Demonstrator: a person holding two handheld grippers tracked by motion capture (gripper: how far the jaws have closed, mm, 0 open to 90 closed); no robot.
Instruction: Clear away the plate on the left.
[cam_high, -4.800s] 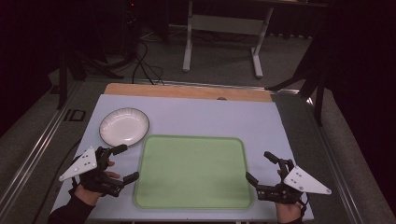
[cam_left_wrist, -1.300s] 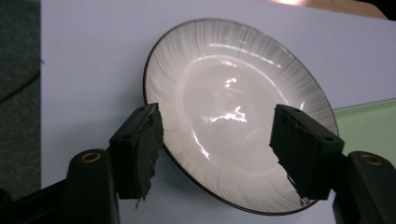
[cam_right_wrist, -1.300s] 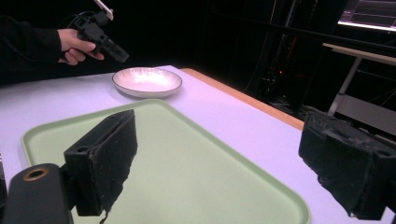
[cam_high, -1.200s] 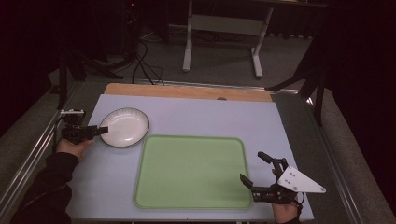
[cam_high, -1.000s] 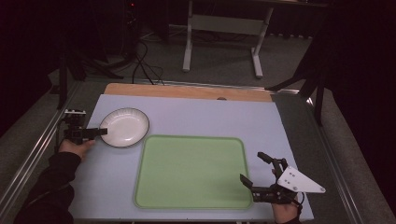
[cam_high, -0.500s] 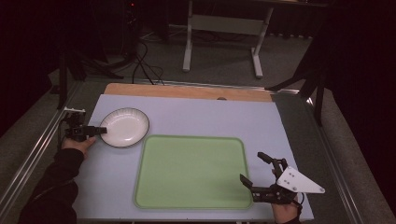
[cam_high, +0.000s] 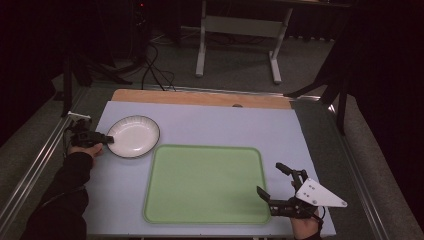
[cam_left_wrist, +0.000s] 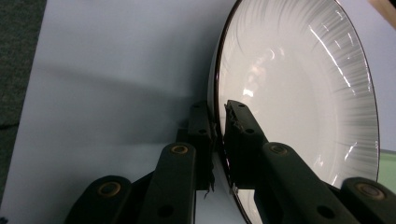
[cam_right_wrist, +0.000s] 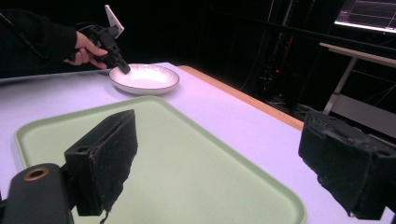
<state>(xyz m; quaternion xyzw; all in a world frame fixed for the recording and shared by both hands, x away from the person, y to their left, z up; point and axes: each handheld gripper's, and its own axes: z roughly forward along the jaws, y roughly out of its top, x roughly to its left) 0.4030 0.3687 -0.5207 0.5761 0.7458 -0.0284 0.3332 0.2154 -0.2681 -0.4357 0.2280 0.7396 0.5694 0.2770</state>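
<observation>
A white plate with a dark rim (cam_high: 134, 136) (cam_left_wrist: 299, 93) (cam_right_wrist: 144, 77) lies on the pale blue table, back left of a green tray (cam_high: 205, 185) (cam_right_wrist: 187, 168). My left gripper (cam_high: 109, 139) (cam_left_wrist: 218, 109) (cam_right_wrist: 125, 70) has just been closing its jaws, and they now pinch the plate's left rim, one pad above and one below. My right gripper (cam_high: 268, 178) (cam_right_wrist: 219, 154) stands open by the tray's right front corner, with nothing between its jaws.
The table (cam_high: 225, 125) ends in a wooden strip (cam_high: 200, 97) at the back. Metal rails run along both sides. Beyond it, cables (cam_high: 155, 65) and a desk frame (cam_high: 240, 30) stand on the dark floor.
Since the earliest frame my left gripper has travelled from the table's front left to the plate's left rim and shut on it. The right gripper has barely shifted.
</observation>
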